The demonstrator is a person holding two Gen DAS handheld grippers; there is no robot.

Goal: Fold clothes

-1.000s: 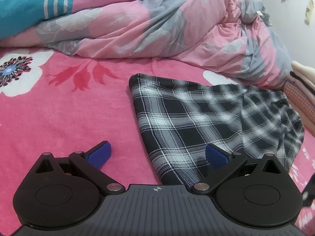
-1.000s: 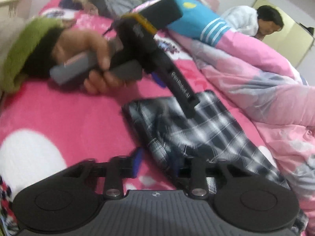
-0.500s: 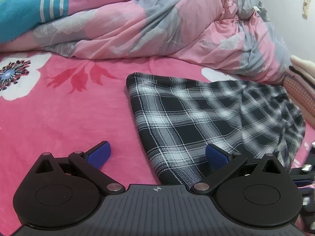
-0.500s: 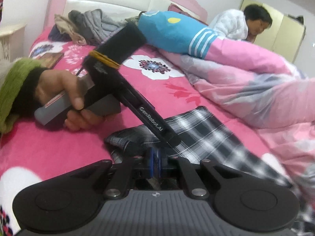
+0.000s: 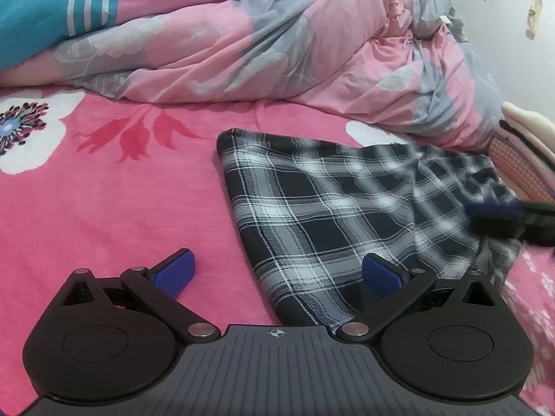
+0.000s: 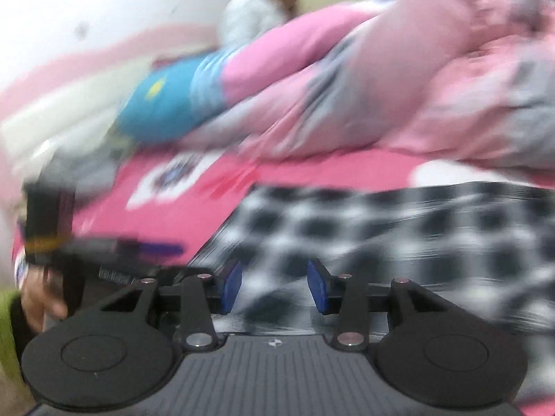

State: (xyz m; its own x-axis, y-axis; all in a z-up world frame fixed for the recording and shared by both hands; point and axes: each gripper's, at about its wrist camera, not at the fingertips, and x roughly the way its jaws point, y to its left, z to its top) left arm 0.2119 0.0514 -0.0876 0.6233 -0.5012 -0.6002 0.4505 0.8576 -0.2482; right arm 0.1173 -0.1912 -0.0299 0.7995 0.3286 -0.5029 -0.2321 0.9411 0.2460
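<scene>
Fingers of both grippers spread, the right gripper [image 6: 274, 286] just opened over plaid cloth [image 5: 347, 208] beside a rumpled quilt [image 5: 277, 52]

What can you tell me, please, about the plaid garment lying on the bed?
The plaid garment is a black, white and grey checked woven cloth, lying flat and folded on the pink floral blanket, with a neat straight edge at its left and looser rumpled folds at the right. Its top right corner lies close to the pink-grey duvet. The left claw stands open over its near corner; the right claw is open above it.
</scene>
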